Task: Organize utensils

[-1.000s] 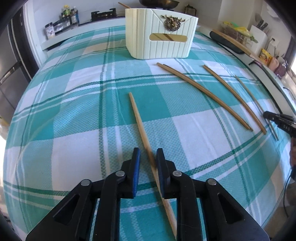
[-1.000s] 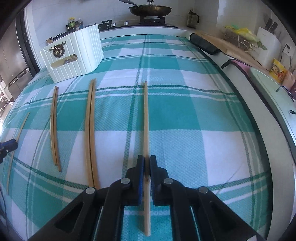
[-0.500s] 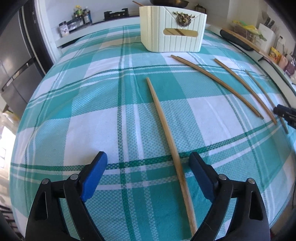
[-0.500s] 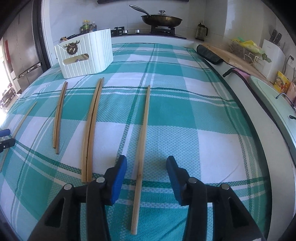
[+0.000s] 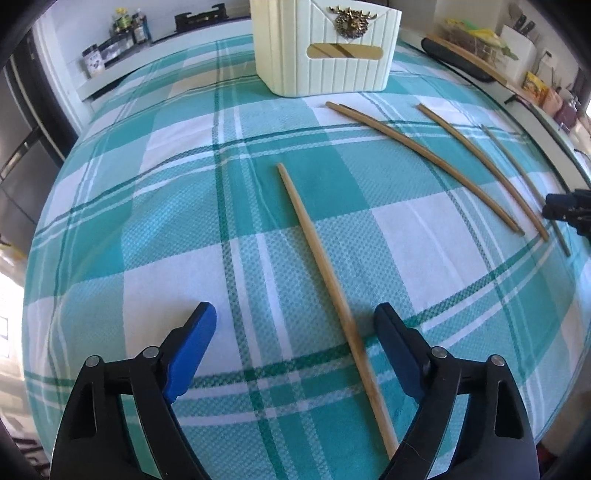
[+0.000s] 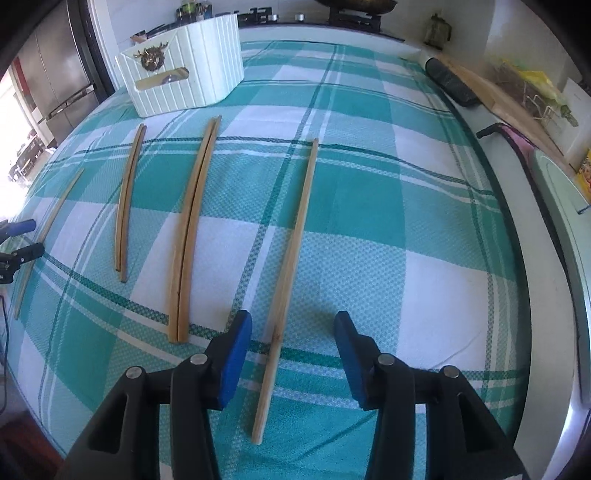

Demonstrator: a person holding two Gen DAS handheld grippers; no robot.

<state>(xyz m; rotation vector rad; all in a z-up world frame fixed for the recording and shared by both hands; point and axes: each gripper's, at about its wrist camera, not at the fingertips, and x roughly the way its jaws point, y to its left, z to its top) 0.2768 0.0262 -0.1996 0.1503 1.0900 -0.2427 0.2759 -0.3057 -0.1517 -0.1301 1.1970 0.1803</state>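
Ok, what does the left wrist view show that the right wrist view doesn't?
Only the left wrist view: the left gripper close up, jaws just opened wide, a single chopstick lying loose between them, and jars on a ledge at back left.

Only the right wrist view: the right gripper close up, open astride its own single chopstick, a fridge and a cutting board.

Both: the white holder, the checked cloth and two chopstick pairs between the singles.
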